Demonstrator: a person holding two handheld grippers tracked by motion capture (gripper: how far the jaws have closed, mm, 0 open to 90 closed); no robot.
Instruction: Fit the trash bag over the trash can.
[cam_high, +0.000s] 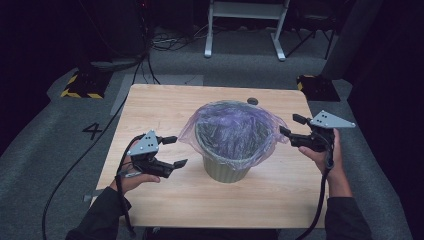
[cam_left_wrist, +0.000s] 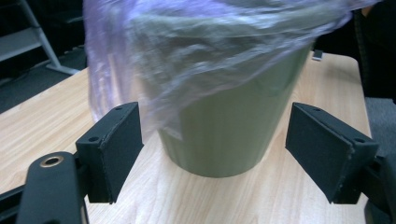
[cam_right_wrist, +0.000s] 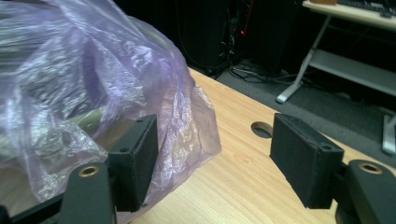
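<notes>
Purple bag (cam_high: 235, 125) drapes loosely over the bin (cam_high: 227, 160), unfitted; left gripper (cam_high: 172, 151) and right gripper (cam_high: 292, 126) flank it, jaws apart, empty.

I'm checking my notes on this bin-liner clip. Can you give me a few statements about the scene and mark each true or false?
1. The green bin stands upright on the wooden table. True.
2. The purple bag lies flat on the table beside the bin. False: it lines the bin and drapes over its rim.
3. The left tool is open, clear of the bin. True.
4. The right tool is shut on the bag. False: its jaws stand apart, close to the bag's edge.
5. The bin lies tipped on its side. False: it is upright.
</notes>
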